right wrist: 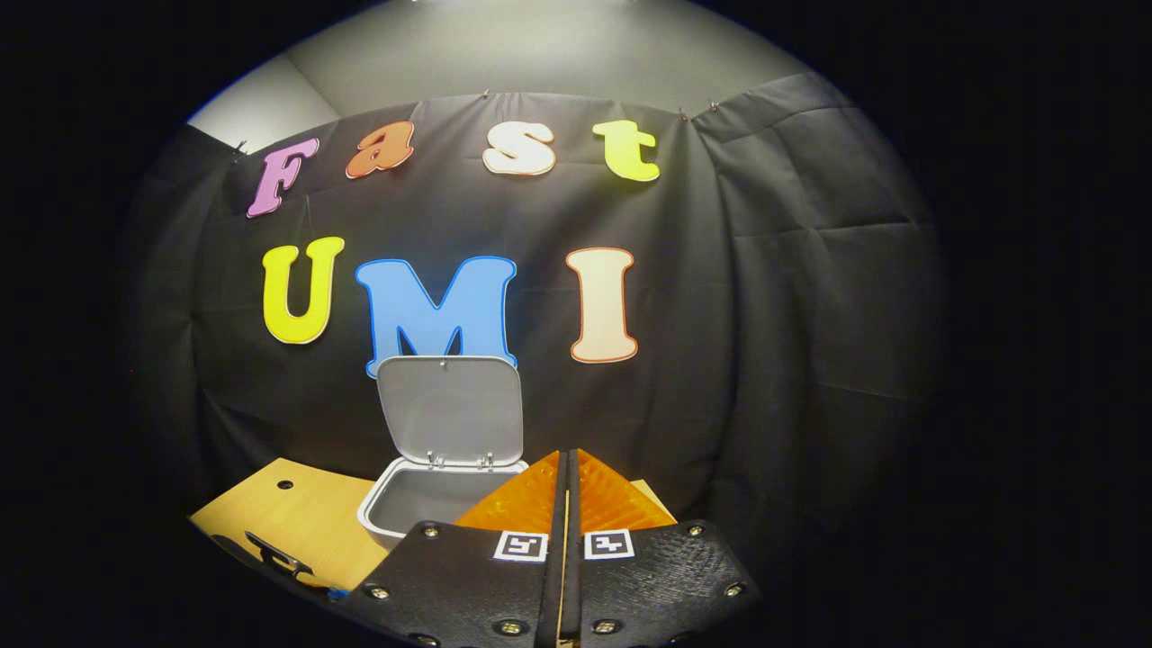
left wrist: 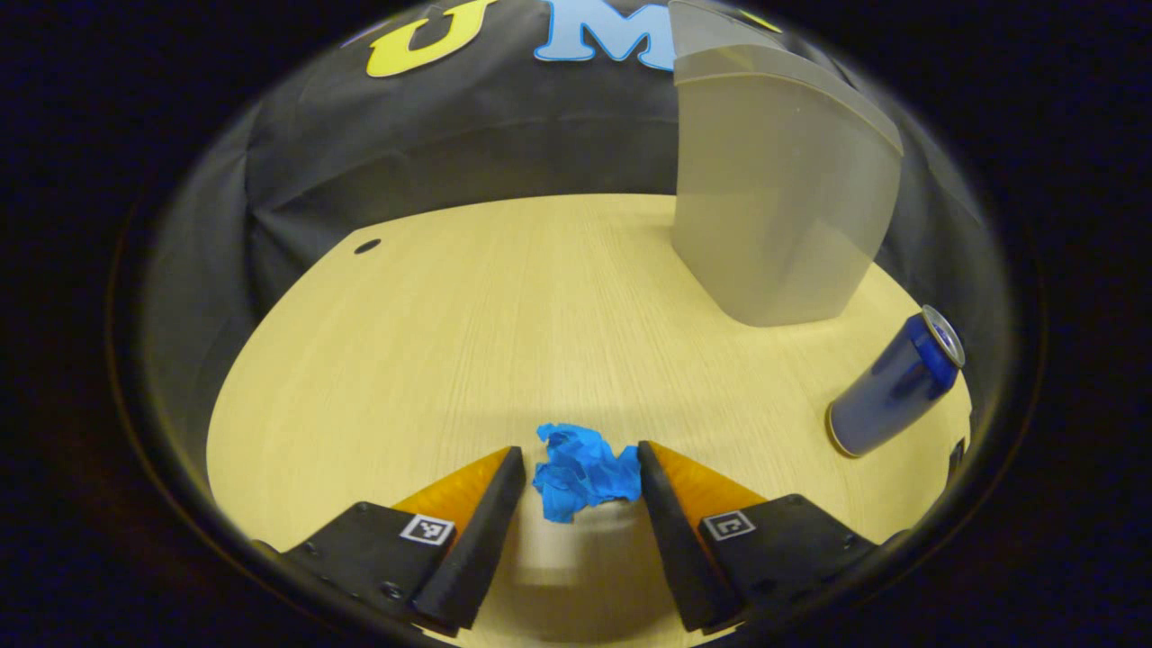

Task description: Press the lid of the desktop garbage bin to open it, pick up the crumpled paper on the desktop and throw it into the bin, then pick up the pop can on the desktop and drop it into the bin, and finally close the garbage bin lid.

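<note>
In the left gripper view, the blue crumpled paper (left wrist: pixel 583 472) sits between the fingertips of my left gripper (left wrist: pixel 580 450), low over the wooden desktop (left wrist: pixel 468 324). The fingers are closed in on both sides of it. The grey garbage bin (left wrist: pixel 778 198) rises ahead to the right, and the blue pop can (left wrist: pixel 891 387) stands nearer on the right. In the right gripper view, the bin (right wrist: pixel 405 499) has its lid (right wrist: pixel 450 409) standing upright and open. My right gripper (right wrist: pixel 569 459) hangs above and in front of the bin, fingers pressed together, holding nothing.
A small dark hole (left wrist: pixel 366 246) marks the desktop at the far left. The black cloth wall (left wrist: pixel 468 135) runs close behind the table. The table's right edge lies just past the can.
</note>
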Demonstrator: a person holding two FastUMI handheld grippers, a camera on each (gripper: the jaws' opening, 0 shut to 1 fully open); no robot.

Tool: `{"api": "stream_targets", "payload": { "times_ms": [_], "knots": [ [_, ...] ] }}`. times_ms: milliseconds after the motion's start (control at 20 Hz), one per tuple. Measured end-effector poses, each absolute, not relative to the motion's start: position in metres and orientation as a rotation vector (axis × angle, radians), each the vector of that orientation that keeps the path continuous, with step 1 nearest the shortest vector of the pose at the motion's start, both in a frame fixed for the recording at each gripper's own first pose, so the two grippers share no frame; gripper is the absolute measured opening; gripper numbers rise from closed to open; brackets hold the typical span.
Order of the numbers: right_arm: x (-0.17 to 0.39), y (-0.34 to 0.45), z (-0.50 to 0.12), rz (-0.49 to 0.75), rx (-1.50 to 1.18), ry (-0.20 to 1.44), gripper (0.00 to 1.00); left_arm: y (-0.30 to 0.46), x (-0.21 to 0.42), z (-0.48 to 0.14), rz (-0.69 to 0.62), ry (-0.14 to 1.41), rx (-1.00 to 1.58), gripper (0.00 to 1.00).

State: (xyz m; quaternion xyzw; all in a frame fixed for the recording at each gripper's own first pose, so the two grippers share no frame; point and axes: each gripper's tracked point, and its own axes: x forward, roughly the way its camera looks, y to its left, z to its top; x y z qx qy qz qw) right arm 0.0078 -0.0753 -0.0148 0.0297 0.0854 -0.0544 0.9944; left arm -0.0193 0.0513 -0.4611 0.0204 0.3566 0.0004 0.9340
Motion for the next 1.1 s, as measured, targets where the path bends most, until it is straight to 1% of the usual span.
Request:
{"api": "stream_targets", "payload": {
  "times_ms": [50, 100, 150, 200, 350, 400, 600, 700, 900, 1050, 1100],
  "knots": [
    [0.009, -0.073, -0.014, -0.105, 0.058, 0.172, 0.01, 0.051, -0.019, -0.462, 0.005, 0.73, 0.039, 0.71],
    [0.008, -0.072, -0.015, -0.102, 0.057, 0.173, 0.01, 0.053, -0.018, -0.462, 0.013, 0.728, 0.043, 0.69],
    [0.008, -0.071, -0.015, -0.099, 0.055, 0.175, 0.01, 0.053, -0.018, -0.461, 0.016, 0.727, 0.034, 0.59],
    [0.007, -0.07, -0.016, -0.097, 0.052, 0.176, 0.01, 0.053, -0.019, -0.461, 0.017, 0.726, 0.032, 0.54],
    [0.005, -0.069, -0.016, -0.091, 0.043, 0.179, 0.01, 0.053, -0.018, -0.461, 0.017, 0.73, 0.039, 0.51],
    [0.005, -0.068, -0.016, -0.091, 0.041, 0.179, 0.01, 0.053, -0.018, -0.461, 0.019, 0.731, 0.041, 0.54],
    [0.001, -0.07, -0.017, -0.092, 0.038, 0.182, 0.01, 0.055, -0.018, -0.454, 0.028, 0.718, 0.034, 0.51],
    [0.0, -0.071, -0.018, -0.092, 0.039, 0.183, 0.01, 0.057, -0.013, -0.444, 0.034, 0.687, 0.023, 0.52],
    [-0.001, -0.07, -0.018, -0.087, 0.046, 0.18, 0.01, 0.059, 0.002, -0.414, 0.047, 0.609, -0.011, 0.54],
    [-0.001, -0.069, -0.018, -0.082, 0.053, 0.179, 0.01, 0.055, 0.017, -0.378, 0.043, 0.547, -0.025, 0.52],
    [-0.001, -0.069, -0.02, -0.082, 0.056, 0.18, 0.01, 0.05, 0.021, -0.367, 0.037, 0.524, -0.025, 0.54]
  ]
}}
